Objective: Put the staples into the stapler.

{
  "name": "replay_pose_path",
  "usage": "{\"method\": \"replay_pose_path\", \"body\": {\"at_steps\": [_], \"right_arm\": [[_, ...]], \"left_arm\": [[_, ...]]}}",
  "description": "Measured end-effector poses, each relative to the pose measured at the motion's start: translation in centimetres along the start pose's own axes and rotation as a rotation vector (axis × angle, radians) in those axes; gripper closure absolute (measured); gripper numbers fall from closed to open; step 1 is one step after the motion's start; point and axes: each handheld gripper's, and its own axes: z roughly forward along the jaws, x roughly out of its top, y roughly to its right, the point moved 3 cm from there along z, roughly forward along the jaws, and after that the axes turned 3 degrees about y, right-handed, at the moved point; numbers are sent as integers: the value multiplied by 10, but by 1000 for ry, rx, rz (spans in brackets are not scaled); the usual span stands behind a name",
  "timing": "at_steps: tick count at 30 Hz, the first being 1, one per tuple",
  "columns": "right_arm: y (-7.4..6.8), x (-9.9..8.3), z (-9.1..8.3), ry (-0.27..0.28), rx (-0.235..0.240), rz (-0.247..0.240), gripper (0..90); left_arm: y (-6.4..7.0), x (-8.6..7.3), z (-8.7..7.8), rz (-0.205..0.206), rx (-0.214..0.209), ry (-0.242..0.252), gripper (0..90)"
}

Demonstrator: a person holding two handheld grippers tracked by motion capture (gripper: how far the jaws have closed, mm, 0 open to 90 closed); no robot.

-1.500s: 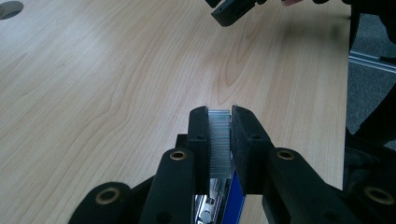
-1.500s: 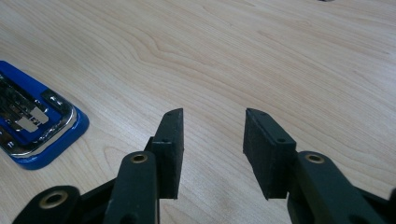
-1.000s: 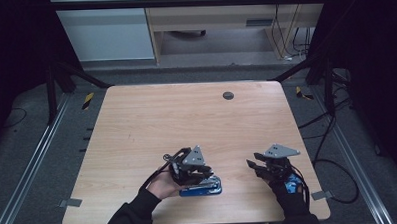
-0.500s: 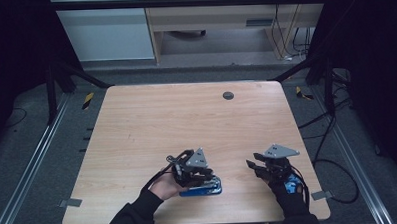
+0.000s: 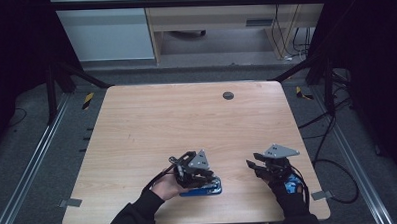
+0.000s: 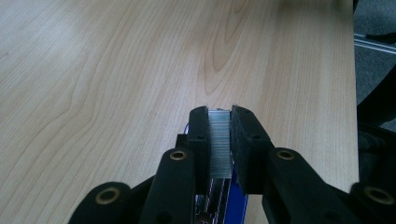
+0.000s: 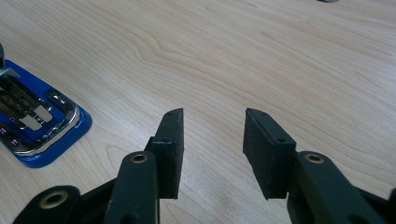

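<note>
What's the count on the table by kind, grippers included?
Blue staplers: 1, the blue stapler, lying opened.
Staple strips: 1, the staple strip, pinched in the left gripper.
Grippers: 2, the left gripper shut on the strip and the right gripper open.
Dark round insets in the tabletop: 1, the grommet.
Total: 5

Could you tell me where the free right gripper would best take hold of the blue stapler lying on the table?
Probably across the blue stapler's rounded end, coming in low from the table's right side. That end points toward the right gripper, whose jaws stand open and empty. The left gripper, shut on the strip of staples, crowds the space above the stapler.
</note>
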Motion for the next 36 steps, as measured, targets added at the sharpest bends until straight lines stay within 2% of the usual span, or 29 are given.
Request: {"method": "replay_pose_path", "body": {"at_steps": [5,18,36], "right_arm": [[0,0,0,1,1,0,585],[1,0,1,3,2,-4,587],[0,0,1,-1,2,-4,588]], "left_arm": [[0,0,4,-4,-7,4,777],[-4,-1,4,20,-35,2,777],[-10,-4,6,51,-98,-3,777]]}}
